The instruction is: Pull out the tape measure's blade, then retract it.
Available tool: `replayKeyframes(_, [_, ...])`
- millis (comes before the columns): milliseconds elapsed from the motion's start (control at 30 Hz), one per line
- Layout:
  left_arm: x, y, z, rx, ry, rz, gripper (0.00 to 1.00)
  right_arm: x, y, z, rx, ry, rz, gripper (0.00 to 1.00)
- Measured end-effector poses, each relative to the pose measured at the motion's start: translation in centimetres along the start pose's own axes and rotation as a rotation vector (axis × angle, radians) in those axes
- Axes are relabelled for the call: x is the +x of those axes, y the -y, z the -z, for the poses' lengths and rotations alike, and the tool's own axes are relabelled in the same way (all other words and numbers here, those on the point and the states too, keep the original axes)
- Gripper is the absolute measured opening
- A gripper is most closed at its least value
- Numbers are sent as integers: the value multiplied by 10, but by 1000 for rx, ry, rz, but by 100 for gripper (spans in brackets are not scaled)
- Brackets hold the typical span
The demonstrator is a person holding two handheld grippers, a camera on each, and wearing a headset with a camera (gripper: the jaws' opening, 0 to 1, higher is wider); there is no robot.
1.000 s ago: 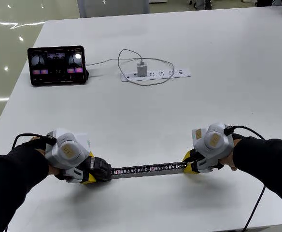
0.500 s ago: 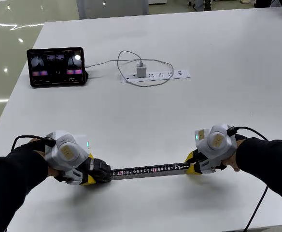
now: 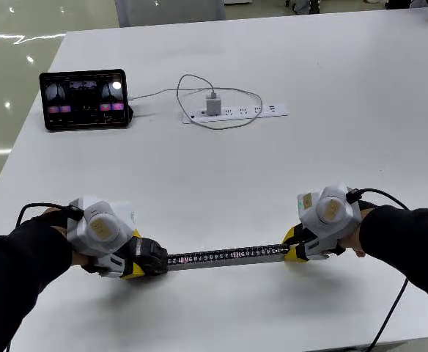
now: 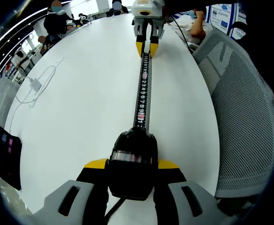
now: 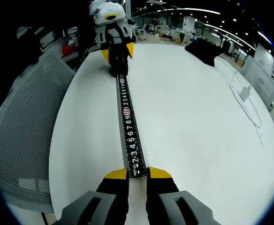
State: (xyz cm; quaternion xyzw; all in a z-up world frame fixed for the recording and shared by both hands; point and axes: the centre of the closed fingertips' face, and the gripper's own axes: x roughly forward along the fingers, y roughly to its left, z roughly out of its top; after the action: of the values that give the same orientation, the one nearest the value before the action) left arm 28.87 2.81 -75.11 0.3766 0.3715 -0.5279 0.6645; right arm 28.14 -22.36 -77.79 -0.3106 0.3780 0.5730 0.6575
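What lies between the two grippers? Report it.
The tape measure's blade, pulled out, runs from the case in the left gripper to the right gripper pinching its tip; the head view shows it.

The black rounded plastic tape measure case (image 3: 152, 257) sat near the front edge of the white tabletop (image 3: 272, 169), its dark numbered metal blade (image 3: 225, 256) drawn out straight and flat rightward.

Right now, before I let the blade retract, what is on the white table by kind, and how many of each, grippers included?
black tape measure, blade extended: 1
black tablet, screen lit: 1
white power strip: 1
white charger with cable: 1
grey-and-yellow two-jaw grippers: 2, left gripper and right gripper
Total: 6
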Motion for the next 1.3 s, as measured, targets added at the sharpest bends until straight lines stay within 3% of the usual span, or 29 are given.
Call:
replayKeyframes(533, [0,-2,-1,19,22,-11,33,1,0,-1,-68,-49,-14,12])
replayKeyframes(1167, [-2,0,2,77,-44,19,34,1,-1,-1,-104,-78,-27,13])
replayKeyframes(1300, [-3,1,-1,80,-33,33,37,1,-3,0,-114,-85,-35,17])
